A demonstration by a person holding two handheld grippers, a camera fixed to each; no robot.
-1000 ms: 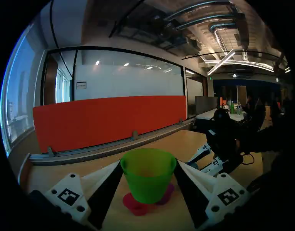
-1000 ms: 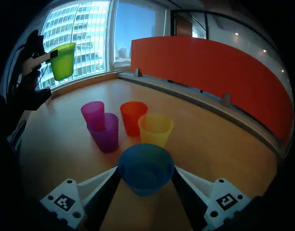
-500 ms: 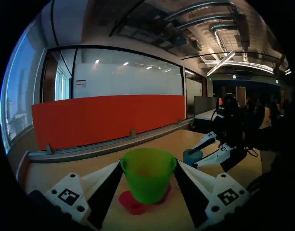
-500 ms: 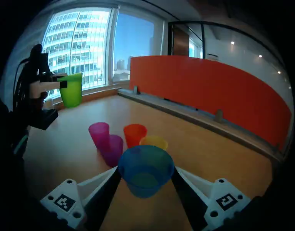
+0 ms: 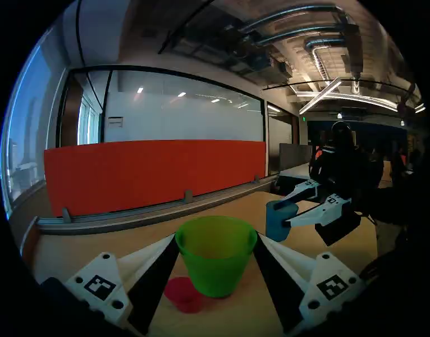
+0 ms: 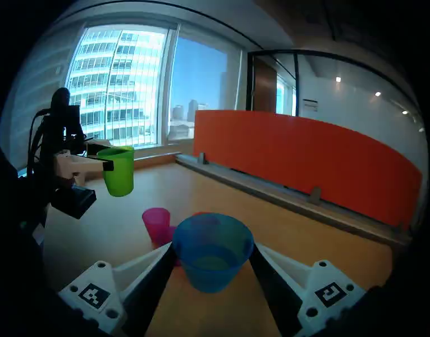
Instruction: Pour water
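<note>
green cup (image 5: 216, 264) is held in the jaws of the left gripper (image 5: 215, 241); blue cup (image 6: 213, 261) is held in the jaws of the right gripper (image 6: 213, 247); pink cup (image 6: 157, 223) is seen at 10 o'clock of it, on the surface (image 6: 305, 241).

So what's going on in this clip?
A person holds a gripper in each hand. The left gripper is shut on a green cup, the right gripper on a blue cup, both upright above the wooden table, apart from each other. A pink cup stands on the table. No pouring yet.
</note>
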